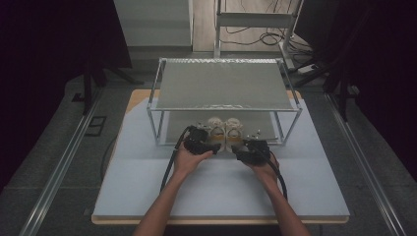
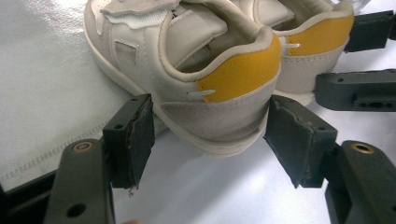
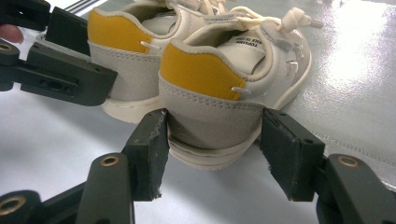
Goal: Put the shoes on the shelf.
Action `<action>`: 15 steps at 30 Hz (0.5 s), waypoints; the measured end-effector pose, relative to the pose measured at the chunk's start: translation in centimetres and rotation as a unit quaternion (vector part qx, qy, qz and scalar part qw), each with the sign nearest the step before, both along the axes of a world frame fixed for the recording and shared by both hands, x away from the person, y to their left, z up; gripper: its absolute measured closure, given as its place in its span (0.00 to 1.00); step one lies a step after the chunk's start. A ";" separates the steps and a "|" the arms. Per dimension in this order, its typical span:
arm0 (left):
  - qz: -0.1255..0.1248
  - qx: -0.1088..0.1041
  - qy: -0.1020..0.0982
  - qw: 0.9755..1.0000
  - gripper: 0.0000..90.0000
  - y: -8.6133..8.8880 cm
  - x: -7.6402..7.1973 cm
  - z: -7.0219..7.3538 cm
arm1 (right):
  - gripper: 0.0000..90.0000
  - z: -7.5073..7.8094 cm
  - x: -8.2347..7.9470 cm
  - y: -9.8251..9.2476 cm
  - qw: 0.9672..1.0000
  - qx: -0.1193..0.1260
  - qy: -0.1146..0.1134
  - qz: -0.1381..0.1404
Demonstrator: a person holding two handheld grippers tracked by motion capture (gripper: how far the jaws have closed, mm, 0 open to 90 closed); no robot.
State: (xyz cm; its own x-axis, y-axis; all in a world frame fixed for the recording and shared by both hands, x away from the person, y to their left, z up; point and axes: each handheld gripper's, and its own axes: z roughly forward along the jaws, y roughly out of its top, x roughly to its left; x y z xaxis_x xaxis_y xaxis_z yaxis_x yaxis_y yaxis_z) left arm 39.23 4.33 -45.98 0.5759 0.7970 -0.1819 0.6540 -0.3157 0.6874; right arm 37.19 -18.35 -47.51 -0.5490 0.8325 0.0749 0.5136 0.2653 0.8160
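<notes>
Nearest the person, two forearms enter from the near edge of the white table [image 1: 147, 196] in the high view. Each hand carries a black gripper, and both point away toward the far side.

The left gripper [image 2: 210, 140] stands with its jaws parted around the heel of the left shoe [image 2: 196, 70]. A visible gap separates each pad from the heel, so the shoe sits between the jaws but is not clamped. In the high view this gripper [image 1: 200, 142] sits just left of the table's centre.

The right gripper [image 3: 212, 151] likewise brackets the heel of the right shoe [image 3: 224, 79]. Its jaws are spread; the left pad stands at the heel's edge and the right pad just beside the sole. No pressing on the shoe is evident. In the high view this gripper [image 1: 253, 150] sits just right of centre.

The two shoes are cream with yellow heel patches. They stand upright and side by side, touching or nearly so, heels toward the person.

Farther off, the shoes' toes reach under the near edge of a two-tier metal rack [image 1: 223, 86], at its lower shelf.
</notes>
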 end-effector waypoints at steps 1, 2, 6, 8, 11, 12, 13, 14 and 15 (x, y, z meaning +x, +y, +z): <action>0.000 -0.001 0.000 1.000 0.36 0.0 0.0 0.0 | 0.47 0.0 0.0 0.0 1.000 -0.003 -0.001 0.000; 0.001 -0.001 -0.001 1.000 0.36 0.0 0.0 0.0 | 0.47 0.1 0.0 0.1 1.000 -0.006 -0.003 -0.002; 0.005 0.001 -0.005 1.000 0.37 -0.1 0.1 0.0 | 0.47 0.1 0.1 0.4 1.000 -0.013 -0.009 -0.008; 0.007 -0.002 -0.003 1.000 0.37 -0.1 0.2 0.0 | 0.46 0.1 0.3 0.4 1.000 -0.009 -0.007 -0.009; 0.008 -0.002 -0.002 1.000 0.37 -0.1 0.2 -0.1 | 0.47 0.0 0.3 0.4 1.000 0.000 -0.005 -0.012; 0.009 0.000 -0.004 1.000 0.38 -0.2 0.2 0.0 | 0.47 0.0 0.3 0.4 1.000 0.000 -0.006 -0.013; 0.009 0.000 -0.004 1.000 0.38 -0.2 0.2 0.0 | 0.47 0.0 0.3 0.4 1.000 0.001 -0.006 -0.014; 0.008 0.001 -0.003 1.000 0.38 -0.1 0.2 0.0 | 0.47 0.0 0.3 0.4 1.000 0.002 -0.005 -0.014; 0.009 -0.002 -0.003 1.000 0.38 -0.2 0.2 0.0 | 0.47 0.0 0.3 0.3 1.000 0.002 -0.004 -0.013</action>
State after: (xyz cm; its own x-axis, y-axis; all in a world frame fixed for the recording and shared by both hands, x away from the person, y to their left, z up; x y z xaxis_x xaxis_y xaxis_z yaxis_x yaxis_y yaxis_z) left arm 39.45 4.18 -46.00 0.5631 0.8062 -0.1816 0.6554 -0.3018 0.6924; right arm 37.48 -18.03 -47.50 -0.5270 0.8466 0.0747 0.5141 0.2476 0.8212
